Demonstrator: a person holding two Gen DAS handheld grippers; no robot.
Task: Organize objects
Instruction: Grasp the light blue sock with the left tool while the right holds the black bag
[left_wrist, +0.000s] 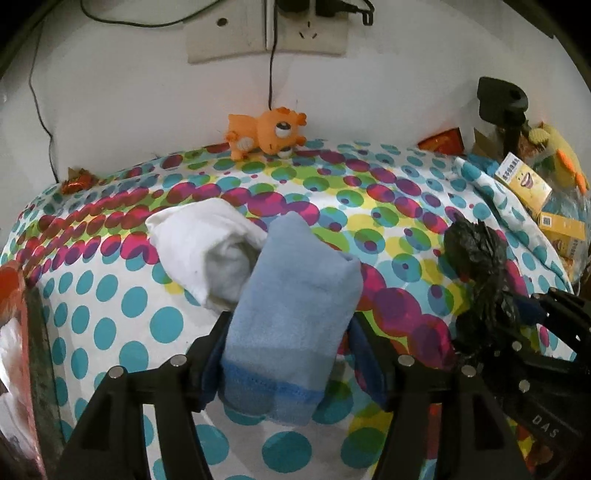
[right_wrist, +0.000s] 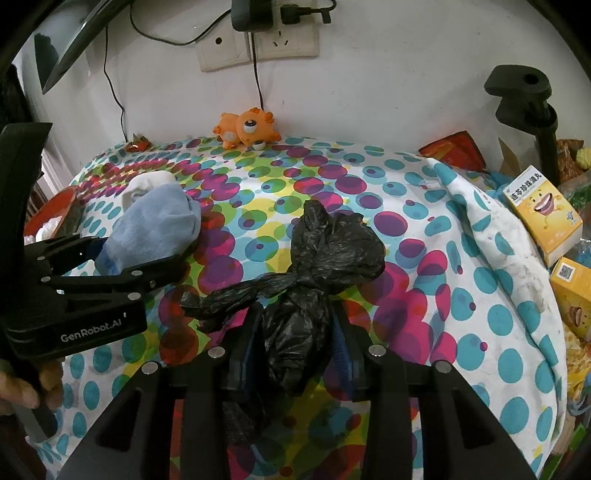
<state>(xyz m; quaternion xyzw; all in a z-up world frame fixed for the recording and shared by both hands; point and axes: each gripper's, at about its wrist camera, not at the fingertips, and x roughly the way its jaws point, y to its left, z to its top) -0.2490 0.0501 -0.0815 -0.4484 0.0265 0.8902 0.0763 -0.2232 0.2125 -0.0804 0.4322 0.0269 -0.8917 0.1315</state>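
Note:
A folded light-blue cloth (left_wrist: 295, 295) lies on the spotted sheet (left_wrist: 110, 325), leaning on a rolled white cloth (left_wrist: 207, 251). My left gripper (left_wrist: 288, 321) is open around the blue cloth: the left pad touches it and a gap shows at the right pad. In the right wrist view the left gripper (right_wrist: 147, 251) straddles the blue cloth (right_wrist: 155, 221), with the white cloth (right_wrist: 147, 184) behind. My right gripper (right_wrist: 297, 314) is shut on the narrow lower end of a knotted black plastic bag (right_wrist: 332, 243) resting on the sheet. The bag (left_wrist: 476, 254) and right gripper (left_wrist: 535, 306) also show at the right of the left wrist view.
An orange toy (right_wrist: 245, 127) lies by the wall at the back. Yellow boxes (right_wrist: 543, 210) and snack packets crowd the right edge beside a black clamp stand (right_wrist: 524, 96). A red packet (right_wrist: 454, 147) sits back right, a wrapped sweet (left_wrist: 77, 181) back left. Cables hang from wall sockets (right_wrist: 258, 44).

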